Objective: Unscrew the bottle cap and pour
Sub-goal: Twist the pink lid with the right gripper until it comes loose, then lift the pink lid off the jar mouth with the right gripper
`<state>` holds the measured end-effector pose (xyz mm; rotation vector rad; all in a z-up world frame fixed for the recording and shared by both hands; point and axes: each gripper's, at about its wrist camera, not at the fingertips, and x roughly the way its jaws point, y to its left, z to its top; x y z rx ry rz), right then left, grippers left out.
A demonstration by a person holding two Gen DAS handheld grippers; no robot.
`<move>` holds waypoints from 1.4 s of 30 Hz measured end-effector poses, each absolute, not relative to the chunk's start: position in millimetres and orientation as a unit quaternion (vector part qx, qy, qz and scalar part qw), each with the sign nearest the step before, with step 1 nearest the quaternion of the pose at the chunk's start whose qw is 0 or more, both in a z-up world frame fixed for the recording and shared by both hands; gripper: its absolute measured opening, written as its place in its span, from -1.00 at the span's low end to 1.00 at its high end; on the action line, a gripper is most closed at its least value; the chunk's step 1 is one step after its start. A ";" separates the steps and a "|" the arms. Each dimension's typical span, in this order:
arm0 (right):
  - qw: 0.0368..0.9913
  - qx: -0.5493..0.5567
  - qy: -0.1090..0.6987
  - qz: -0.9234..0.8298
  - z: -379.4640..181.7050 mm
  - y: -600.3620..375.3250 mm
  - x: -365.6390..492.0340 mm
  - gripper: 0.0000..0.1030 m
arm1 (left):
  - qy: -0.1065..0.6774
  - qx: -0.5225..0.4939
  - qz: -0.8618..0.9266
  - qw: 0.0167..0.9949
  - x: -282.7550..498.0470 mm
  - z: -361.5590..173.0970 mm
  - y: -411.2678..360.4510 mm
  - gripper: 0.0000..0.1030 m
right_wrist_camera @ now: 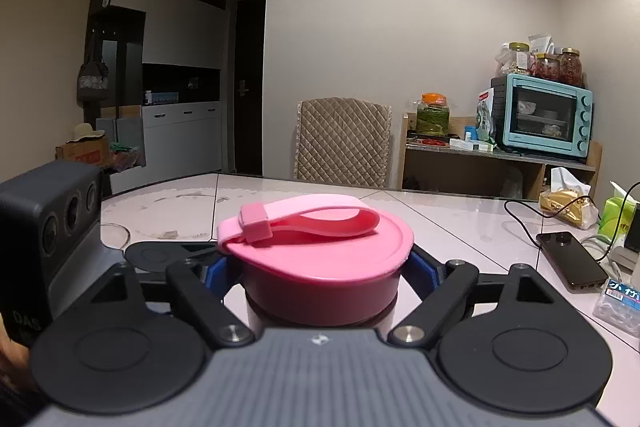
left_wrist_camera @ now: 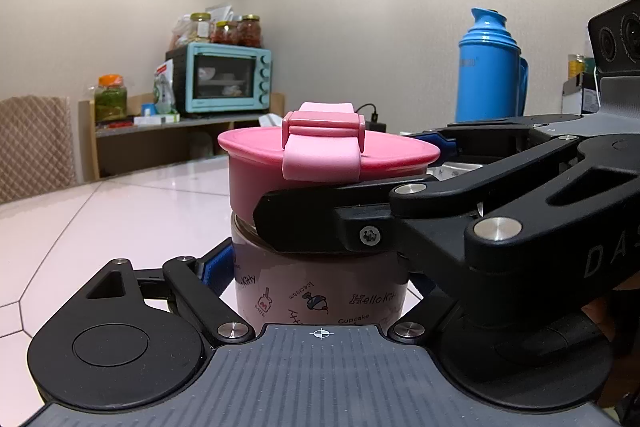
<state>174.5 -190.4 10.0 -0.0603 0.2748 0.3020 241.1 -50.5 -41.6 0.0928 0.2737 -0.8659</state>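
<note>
Our left gripper (left_wrist_camera: pixel 320 279) is clamped on the printed pink body of the round bottle (left_wrist_camera: pixel 320 295), its blue pads pressing the wall at nine and three o'clock in the left wrist view. Our right gripper (right_wrist_camera: pixel 326 267) comes in from the three o'clock side and is clenched on the deep-pink plastic screw cap (right_wrist_camera: pixel 320 259), a blue pad against each side of the cap's skirt.

The bottle stands upright on the glossy white tiled table (left_wrist_camera: pixel 100 211), directly ahead of both cameras. The pale-pink silicone carry strap (right_wrist_camera: pixel 304 219) lies looped over the cap's top, clear of the pads.

To turn the cap well, we judge that the lower grip should stay firm and unmoving while the upper hand rolls about the bottle's upright axis, keeping the pads level on the skirt so they neither ride up onto the rim nor snag the strap. Short turns with re-gripping seem safer than one long twist.

Further out, a tall blue plastic thermos (left_wrist_camera: pixel 490 67) stands at one o'clock and a black phone (right_wrist_camera: pixel 572 259) lies at three.
</note>
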 end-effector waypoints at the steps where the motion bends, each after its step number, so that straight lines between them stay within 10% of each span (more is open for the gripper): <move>1: 0.978 -0.031 0.135 0.153 9.8 -191.3 174.9 0.66 | 0.132 0.045 -0.418 0.898 241.2 -41.6 -50.5 0.75; 42: 0.970 -0.040 0.106 0.216 24.9 -210.5 174.7 0.65 | 0.132 0.045 -0.418 0.898 241.3 -41.6 -50.5 0.75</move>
